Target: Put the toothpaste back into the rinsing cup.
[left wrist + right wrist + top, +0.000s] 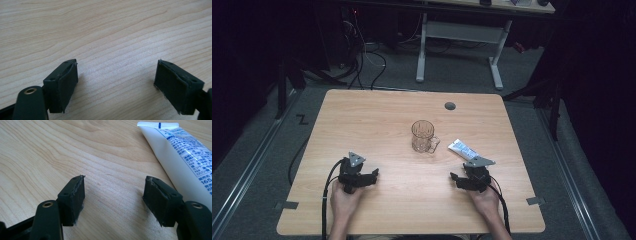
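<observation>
on the table (362, 115), the glass mug (422, 135) stands near the middle. the tube (463, 149) lies to its right, just beyond the right gripper (458, 178). the left gripper (373, 175) rests well apart, near the table's front left.

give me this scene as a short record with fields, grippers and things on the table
surface: wooden table
left gripper: open, nothing between its jaws, low over bare wood near the front left
right gripper: open, nothing between its jaws, near the front right
tube: white with blue print, lying flat just beyond the right gripper, apart from it
glass mug: clear, upright, near the table's middle, handle toward the tube
held things: none
</observation>
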Available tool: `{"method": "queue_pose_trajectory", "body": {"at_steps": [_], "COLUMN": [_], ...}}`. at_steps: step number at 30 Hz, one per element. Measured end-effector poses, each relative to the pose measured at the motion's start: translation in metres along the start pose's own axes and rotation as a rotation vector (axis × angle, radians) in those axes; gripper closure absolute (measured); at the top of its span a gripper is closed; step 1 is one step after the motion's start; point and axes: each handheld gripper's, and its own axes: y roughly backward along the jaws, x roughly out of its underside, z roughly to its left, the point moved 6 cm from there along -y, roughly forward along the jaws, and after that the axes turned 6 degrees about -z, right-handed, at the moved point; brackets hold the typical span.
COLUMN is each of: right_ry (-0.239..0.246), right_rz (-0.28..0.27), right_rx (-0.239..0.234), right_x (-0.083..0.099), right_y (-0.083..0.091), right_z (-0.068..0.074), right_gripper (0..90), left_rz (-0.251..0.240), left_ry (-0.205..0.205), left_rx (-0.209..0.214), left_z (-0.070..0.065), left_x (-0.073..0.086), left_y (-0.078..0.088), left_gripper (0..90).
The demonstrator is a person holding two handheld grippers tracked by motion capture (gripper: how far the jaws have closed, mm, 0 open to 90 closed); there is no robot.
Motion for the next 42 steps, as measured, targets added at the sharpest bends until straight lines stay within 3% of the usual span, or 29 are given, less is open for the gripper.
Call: {"method": "queue_pose_trajectory", "body": {"at_steps": [16, 18, 23, 28, 33, 42], "right_ry": [-0.001, 0.002, -0.005, -0.021, -0.035, -0.058], "right_rz": [0.021, 0.005, -0.040, -0.073, -0.106, -0.122], "right_rx": [0.003, 0.008, 0.006, 0.007, -0.003, 0.005], "right_x": [0.000, 0.000, -0.004, -0.009, -0.014, -0.028], "right_y": [0.003, 0.006, 0.017, 0.034, 0.048, 0.059], "right_z": [0.003, 0.004, 0.003, -0.002, -0.010, -0.028], "right_gripper": [35.2, 40.4, 41.4, 41.4, 47.2, 47.4], "left_rz": [0.001, 0.002, 0.001, 0.001, 0.001, 0.001], "left_ry": [0.000, 0.000, 0.000, 0.000, 0.001, 0.002], "left_rx": [-0.001, -0.001, -0.001, -0.002, -0.002, -0.002], "left_z": [0.000, 0.000, 0.000, 0.000, 0.000, 0.000], "left_x": [0.000, 0.000, 0.000, 0.000, 0.000, 0.000], "left_y": [0.000, 0.000, 0.000, 0.000, 0.000, 0.000], "left_gripper": [19.1, 19.0, 19.0, 19.1, 19.1, 19.2]}}
